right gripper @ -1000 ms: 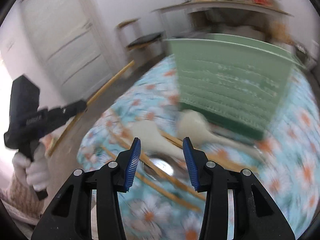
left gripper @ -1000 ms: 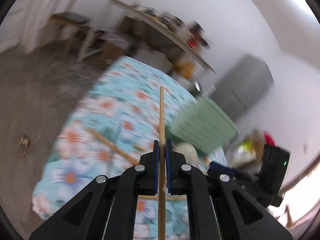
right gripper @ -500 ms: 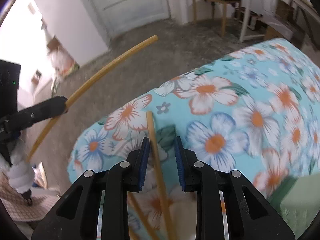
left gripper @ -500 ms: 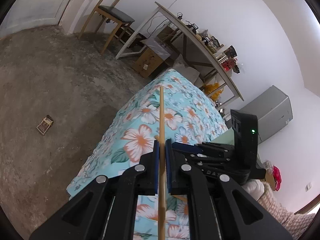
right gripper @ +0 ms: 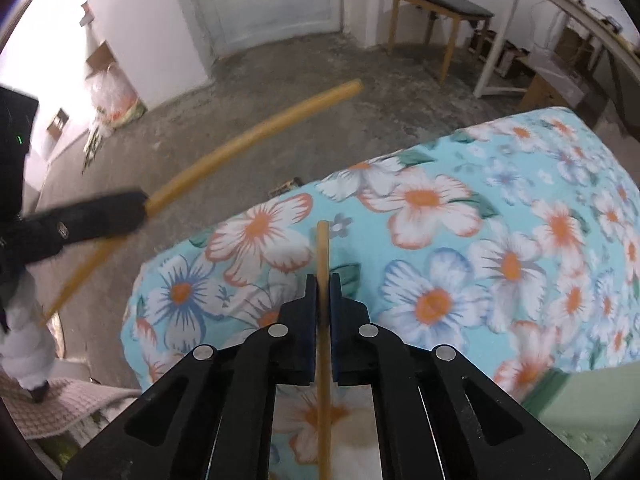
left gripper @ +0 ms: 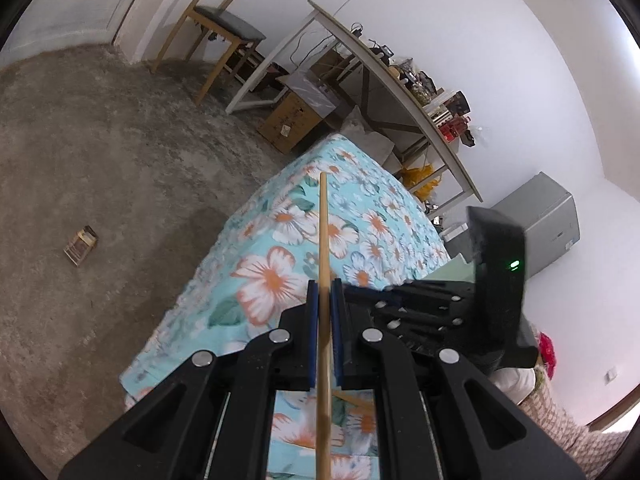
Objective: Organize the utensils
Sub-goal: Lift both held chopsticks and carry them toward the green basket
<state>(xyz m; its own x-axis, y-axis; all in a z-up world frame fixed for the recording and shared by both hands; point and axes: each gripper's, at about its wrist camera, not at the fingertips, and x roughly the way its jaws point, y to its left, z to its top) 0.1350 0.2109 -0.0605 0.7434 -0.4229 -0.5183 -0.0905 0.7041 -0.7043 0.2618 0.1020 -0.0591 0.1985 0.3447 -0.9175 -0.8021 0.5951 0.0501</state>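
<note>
My left gripper (left gripper: 325, 292) is shut on a thin wooden chopstick (left gripper: 323, 232) that runs straight out past its pads, over the edge of the table's floral cloth (left gripper: 280, 276). In the right wrist view the same left gripper (right gripper: 138, 206) shows at the left, with its chopstick (right gripper: 248, 140) slanting over the floor. My right gripper (right gripper: 323, 284) points steeply down at the cloth (right gripper: 436, 208); its jaws are closing and the pads press on a second chopstick (right gripper: 322, 248). The right gripper (left gripper: 384, 298) sits just right of my left one.
A green basket (right gripper: 580, 412) stands at the lower right on the table. Something pale (right gripper: 360, 432) lies under my right fingers. On the floor are a small box (left gripper: 81, 241), a wooden chair (left gripper: 216, 32), a long desk (left gripper: 400, 92) and a grey cabinet (left gripper: 544, 224).
My right gripper swung from the basket and spoons to the table's near corner, tipped downward and closed on a chopstick. The left gripper shifted toward the table edge, still holding its chopstick.
</note>
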